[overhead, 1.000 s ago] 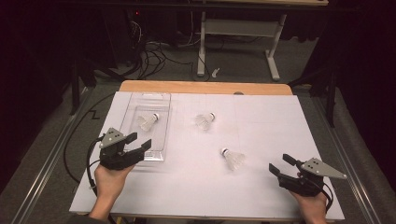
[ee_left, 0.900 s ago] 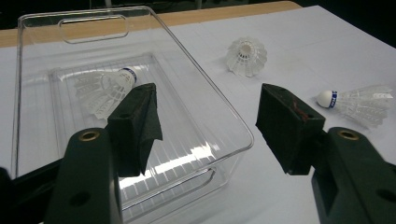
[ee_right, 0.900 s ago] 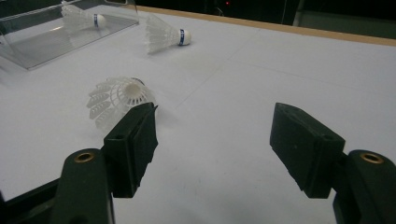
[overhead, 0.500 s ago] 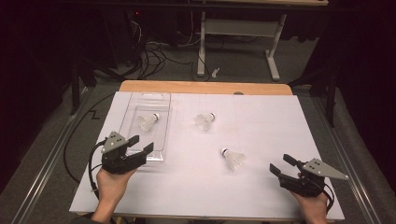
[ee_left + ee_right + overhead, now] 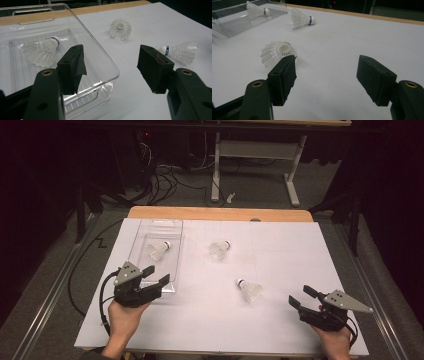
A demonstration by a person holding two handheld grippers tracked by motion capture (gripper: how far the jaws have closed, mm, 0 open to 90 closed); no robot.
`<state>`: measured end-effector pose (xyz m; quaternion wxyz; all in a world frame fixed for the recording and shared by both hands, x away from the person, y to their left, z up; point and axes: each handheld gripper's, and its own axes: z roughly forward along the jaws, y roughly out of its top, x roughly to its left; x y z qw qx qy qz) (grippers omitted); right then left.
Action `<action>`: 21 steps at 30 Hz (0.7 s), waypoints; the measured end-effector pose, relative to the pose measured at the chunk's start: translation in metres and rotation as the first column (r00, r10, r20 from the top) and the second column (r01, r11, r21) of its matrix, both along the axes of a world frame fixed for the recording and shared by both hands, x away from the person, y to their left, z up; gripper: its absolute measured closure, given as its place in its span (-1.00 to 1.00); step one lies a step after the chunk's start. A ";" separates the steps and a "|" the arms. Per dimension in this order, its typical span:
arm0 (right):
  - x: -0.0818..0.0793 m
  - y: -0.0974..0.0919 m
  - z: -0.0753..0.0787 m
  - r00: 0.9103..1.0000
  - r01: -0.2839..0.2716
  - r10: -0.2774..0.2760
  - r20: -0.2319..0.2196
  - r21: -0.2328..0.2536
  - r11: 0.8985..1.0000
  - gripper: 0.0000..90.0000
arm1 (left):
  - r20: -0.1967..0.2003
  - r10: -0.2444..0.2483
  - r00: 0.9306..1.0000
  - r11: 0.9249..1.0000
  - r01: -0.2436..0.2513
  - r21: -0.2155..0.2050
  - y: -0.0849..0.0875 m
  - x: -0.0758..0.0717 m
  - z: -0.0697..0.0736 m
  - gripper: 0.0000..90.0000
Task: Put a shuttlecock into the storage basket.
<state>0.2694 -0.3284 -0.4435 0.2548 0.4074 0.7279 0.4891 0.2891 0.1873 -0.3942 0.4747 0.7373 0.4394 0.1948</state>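
Note:
Three white shuttlecocks are in sight. One shuttlecock (image 5: 159,250) (image 5: 41,50) lies on its side inside a clear plastic tray (image 5: 150,227) (image 5: 100,47) at the left. A second (image 5: 219,249) (image 5: 120,29) rests mid-table on the white sheet. The third (image 5: 250,290) (image 5: 277,52) lies nearer the front, right of centre. My left gripper (image 5: 156,274) (image 5: 112,67) hovers open over the tray's near right corner, holding nothing. My right gripper (image 5: 301,296) (image 5: 327,77) is open at the front right, with the third shuttlecock just beyond its left jaw.
A white sheet (image 5: 280,250) covers the wooden table (image 5: 220,213). Behind the table stand a white desk frame (image 5: 250,165) and tangled cables (image 5: 165,175) on the floor. Metal rails run along both sides of the table.
My left gripper has drifted slightly right and toward the near edge, still open. The right gripper and the shuttlecocks have stayed put.

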 end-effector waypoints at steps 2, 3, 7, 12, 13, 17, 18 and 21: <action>0.000 0.000 0.000 1.000 -0.003 0.003 0.002 -0.002 1.000 -0.28 | 0.001 -0.001 1.000 1.000 0.001 0.000 -0.001 0.000 0.000 -0.13; 0.000 0.000 0.000 1.000 -0.003 0.003 0.003 -0.001 1.000 -0.28 | 0.001 -0.004 1.000 1.000 0.004 -0.001 -0.001 0.000 0.000 -0.13; -0.001 0.000 0.000 1.000 -0.003 0.003 0.002 0.000 1.000 -0.28 | 0.008 -0.021 1.000 1.000 0.021 0.006 -0.005 0.000 0.000 -0.11; 0.000 0.000 0.000 1.000 -0.002 0.002 0.001 0.000 1.000 -0.28 | 0.005 -0.028 1.000 1.000 0.028 0.004 -0.009 0.003 0.000 -0.12; 0.000 0.000 0.000 1.000 -0.003 0.003 0.002 -0.001 1.000 -0.28 | 0.005 -0.030 1.000 1.000 0.030 0.006 -0.010 0.003 0.000 -0.12; 0.000 0.000 0.000 1.000 -0.004 0.004 0.000 0.000 1.000 -0.28 | 0.005 -0.035 0.999 0.999 0.035 0.006 -0.013 0.005 0.000 -0.12; 0.000 0.000 0.000 1.000 -0.004 0.004 0.000 0.000 1.000 -0.28 | 0.006 -0.036 0.999 0.999 0.036 0.007 -0.014 0.005 0.000 -0.12; 0.000 0.000 0.000 1.000 -0.004 0.004 0.001 0.001 1.000 -0.28 | 0.004 -0.042 0.999 0.999 0.042 0.009 -0.016 0.007 0.000 -0.12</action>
